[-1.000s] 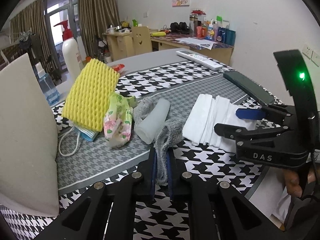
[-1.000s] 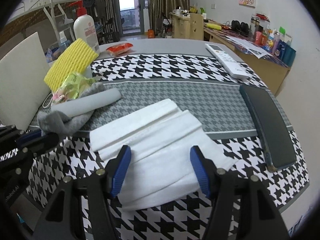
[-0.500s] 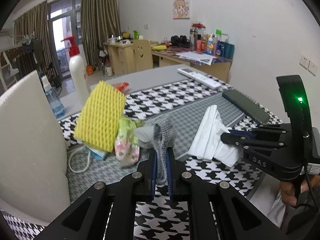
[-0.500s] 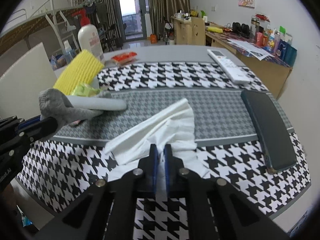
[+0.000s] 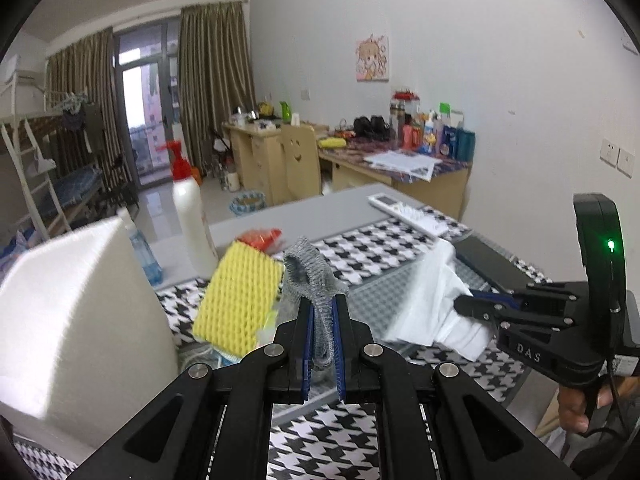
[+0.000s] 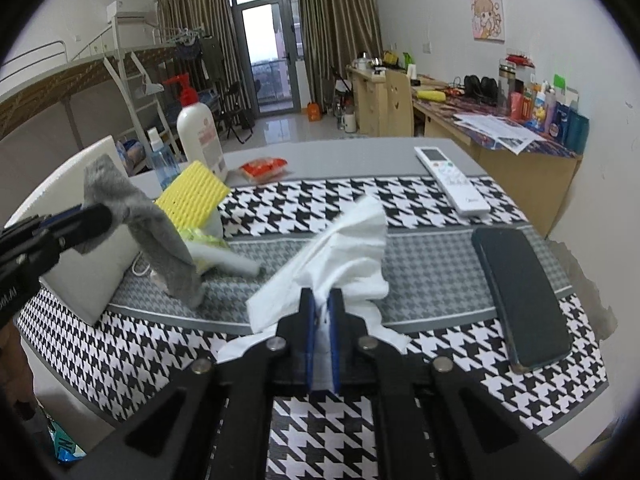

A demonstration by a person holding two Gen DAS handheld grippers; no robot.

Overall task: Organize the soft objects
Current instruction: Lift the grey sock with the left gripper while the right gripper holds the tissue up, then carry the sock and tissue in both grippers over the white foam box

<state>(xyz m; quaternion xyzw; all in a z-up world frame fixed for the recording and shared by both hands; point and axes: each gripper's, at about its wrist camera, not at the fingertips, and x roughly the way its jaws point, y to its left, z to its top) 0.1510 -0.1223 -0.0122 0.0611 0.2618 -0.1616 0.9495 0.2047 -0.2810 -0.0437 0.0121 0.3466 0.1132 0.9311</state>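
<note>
Far left, a white foam block stands on the surface, with a white pump bottle and a small spray bottle behind it. Your left claw is clenched on a grey sock; the sock hangs from the pads and, in the right wrist view, its lower end reaches the checked mat. Just behind the sock sits a yellow foam net sleeve, leaning on a greenish packet and a pale tube. Mid-surface, your right claw is clamped on a white cloth; its upper folds stand bunched above the pads and its lower edge trails on the mat. Right of the cloth lies a dark flat case. Behind it, a white remote lies half on the mat. An orange packet rests near the bottle.
</note>
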